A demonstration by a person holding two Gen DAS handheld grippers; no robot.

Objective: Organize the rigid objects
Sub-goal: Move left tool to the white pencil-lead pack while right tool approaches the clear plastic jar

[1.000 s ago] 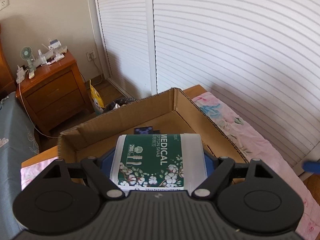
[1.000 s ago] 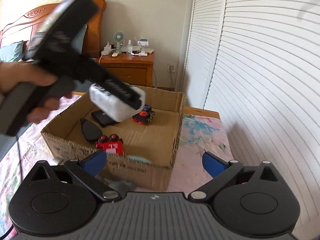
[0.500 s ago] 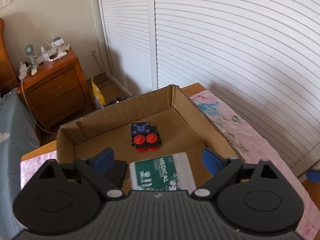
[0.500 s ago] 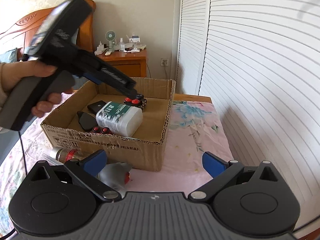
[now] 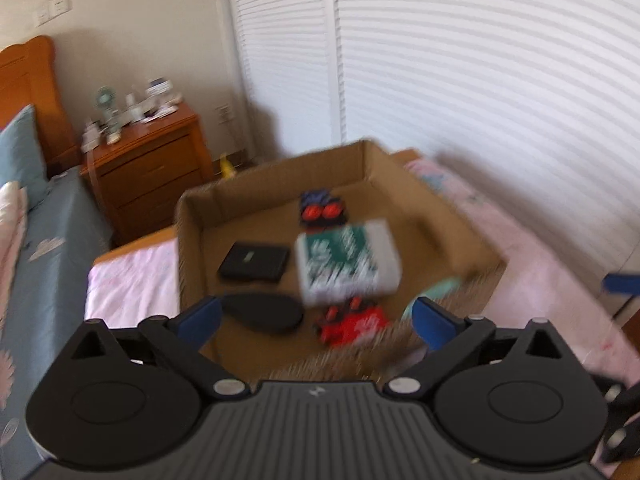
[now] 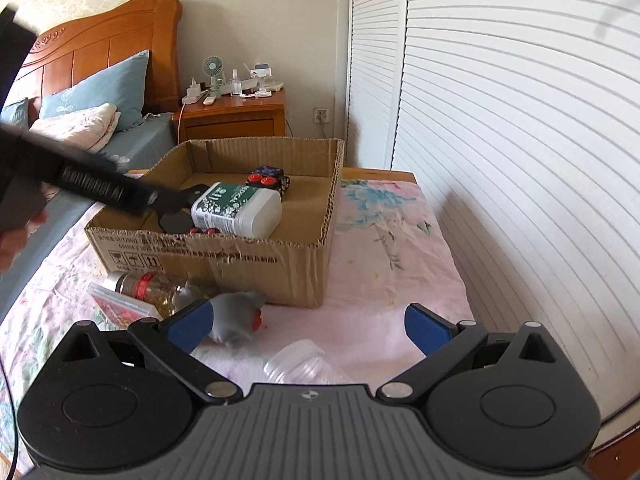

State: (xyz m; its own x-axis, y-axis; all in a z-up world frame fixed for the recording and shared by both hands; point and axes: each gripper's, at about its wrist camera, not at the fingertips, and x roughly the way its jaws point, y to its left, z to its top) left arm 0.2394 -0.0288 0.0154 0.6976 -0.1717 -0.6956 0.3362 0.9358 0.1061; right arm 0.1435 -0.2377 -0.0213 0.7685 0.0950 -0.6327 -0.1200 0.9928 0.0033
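Observation:
A cardboard box stands on the bed. The green-and-white cotton swab tub lies inside it, also in the right wrist view. Around it lie a black case, a black oval thing, a red toy and a black toy with red buttons. My left gripper is open and empty, above the box's near edge. My right gripper is open and empty, in front of the box. Near it lie a glass jar, a grey object and a clear plastic cup.
A pink packet lies by the jar. A wooden nightstand with a small fan stands beyond the box. White louvred doors run along the right. Pillows and a headboard are at the left.
My left gripper let go of the cotton swab tub into the box, opened, and drew back and up. My right gripper moved back from the box.

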